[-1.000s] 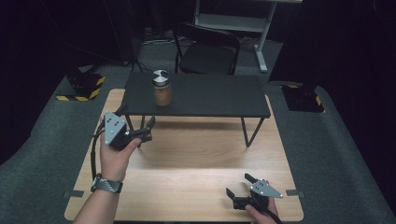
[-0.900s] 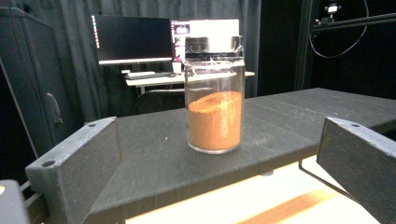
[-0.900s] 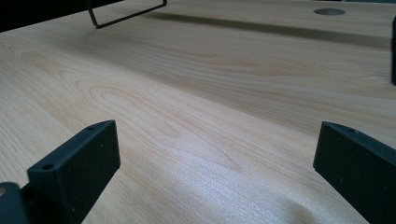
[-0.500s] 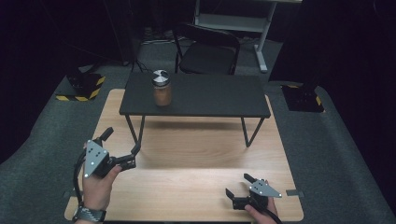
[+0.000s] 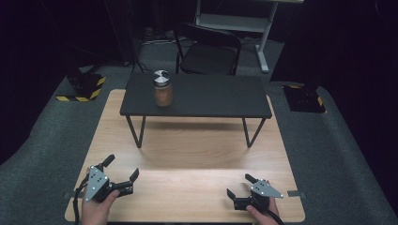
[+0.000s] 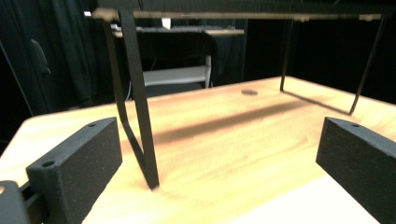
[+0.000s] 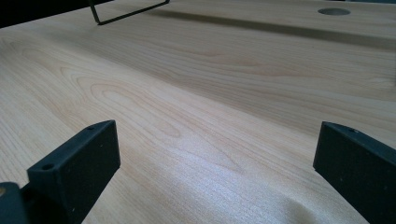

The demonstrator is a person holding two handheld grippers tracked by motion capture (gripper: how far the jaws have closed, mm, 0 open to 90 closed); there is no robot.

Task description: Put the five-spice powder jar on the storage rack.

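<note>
1. Jar stands upright on the left part of the black stand, silver lid on, well apart from both grippers.
2. Left gripper sits low at the near-left of the table, jaws wide apart, holding nothing.
3. Right gripper sits at the near-right, jaws also spread, nothing between them.
4. Left gripper view: stand's hairpin leg close ahead between the jaws, stand top overhead; jar is out of frame there.
5. Right gripper view: bare wood grain, far stand leg at the top edge.
6. High view adds a folding chair behind the stand and grey carpet around.
</note>
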